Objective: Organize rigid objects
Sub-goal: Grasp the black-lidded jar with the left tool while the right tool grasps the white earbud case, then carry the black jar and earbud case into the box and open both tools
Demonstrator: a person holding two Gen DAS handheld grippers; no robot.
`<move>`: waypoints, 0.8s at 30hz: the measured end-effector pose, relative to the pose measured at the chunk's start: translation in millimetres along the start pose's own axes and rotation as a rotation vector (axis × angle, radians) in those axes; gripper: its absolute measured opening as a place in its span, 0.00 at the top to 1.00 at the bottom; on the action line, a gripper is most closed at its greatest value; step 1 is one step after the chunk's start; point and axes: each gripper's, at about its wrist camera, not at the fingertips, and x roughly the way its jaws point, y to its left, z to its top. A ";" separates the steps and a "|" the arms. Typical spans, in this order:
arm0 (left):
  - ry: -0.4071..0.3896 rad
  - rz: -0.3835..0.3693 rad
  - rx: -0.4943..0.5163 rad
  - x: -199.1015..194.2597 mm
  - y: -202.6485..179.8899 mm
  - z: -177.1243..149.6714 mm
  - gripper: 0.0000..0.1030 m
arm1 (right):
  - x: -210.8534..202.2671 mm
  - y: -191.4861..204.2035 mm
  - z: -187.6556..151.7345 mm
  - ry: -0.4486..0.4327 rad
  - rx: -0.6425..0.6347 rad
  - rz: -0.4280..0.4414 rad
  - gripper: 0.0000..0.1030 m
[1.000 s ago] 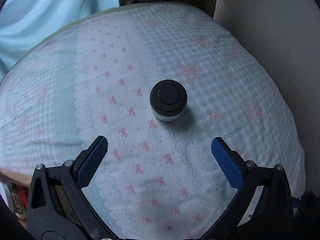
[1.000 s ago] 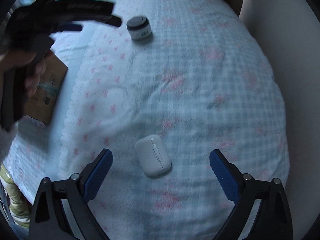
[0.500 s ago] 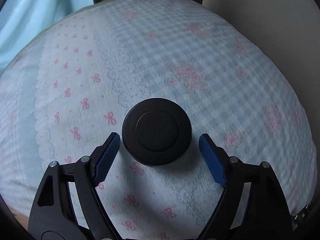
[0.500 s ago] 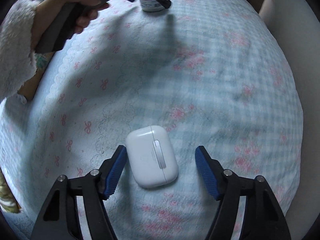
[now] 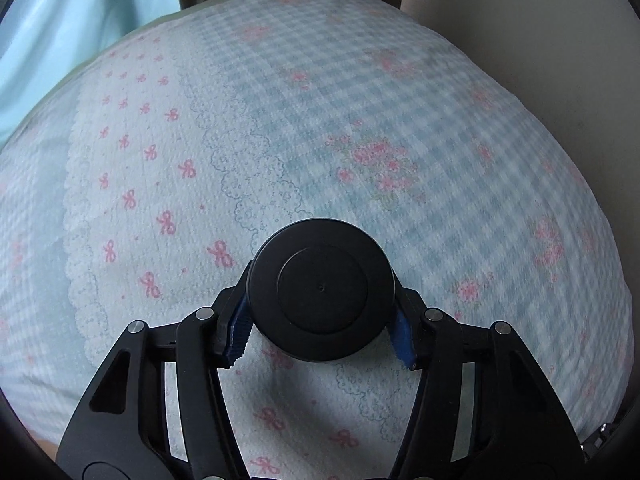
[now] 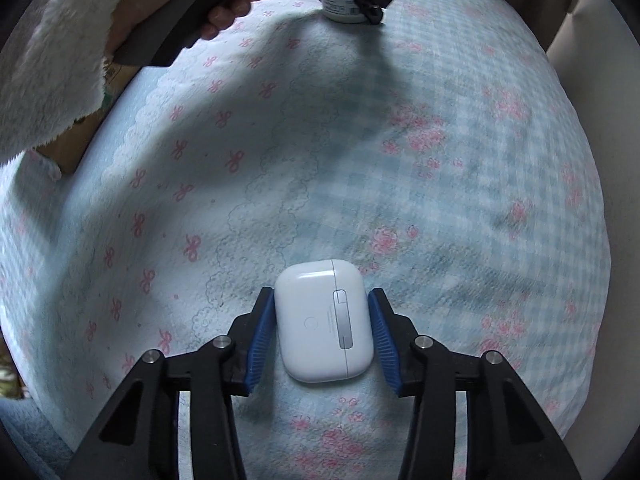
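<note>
Bed (image 6: 480,160) covered in pale blue gingham fabric with pink bows and flowers. A white earbud case (image 6: 324,320) lies flat on it. A black-lidded jar (image 5: 320,290) stands upright near the far edge.

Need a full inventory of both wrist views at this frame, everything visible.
jar: 1, black lid, white labelled body, on the bedspread between the left pads; also far end of the right wrist view.
earbud case: 1, white, lying flat on the bedspread between the right pads.
bedspread: 1, pale blue check with pink bows and flowers, under both items.
curtain: 1, light blue, upper left behind the bed.
wall: 1, beige, right of the bed.
left hand-held gripper: 1, black with blue pads, jaws closing, pads against the jar.
right hand-held gripper: 1, black with blue pads, jaws closing, pads against the earbud case.
hand: 1, holding the left gripper's handle.
sleeve: 1, white, fluffy.
</note>
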 end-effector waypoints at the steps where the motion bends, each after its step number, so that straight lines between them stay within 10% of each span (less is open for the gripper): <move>1: 0.001 0.001 -0.006 -0.7 0.4 -0.2 0.48 | -2.1 -4.1 3.1 0.001 0.006 0.005 0.58; 24: -0.083 0.010 -0.088 -142.3 2.1 -24.1 0.48 | -88.3 -52.3 31.7 -0.161 0.240 0.053 0.65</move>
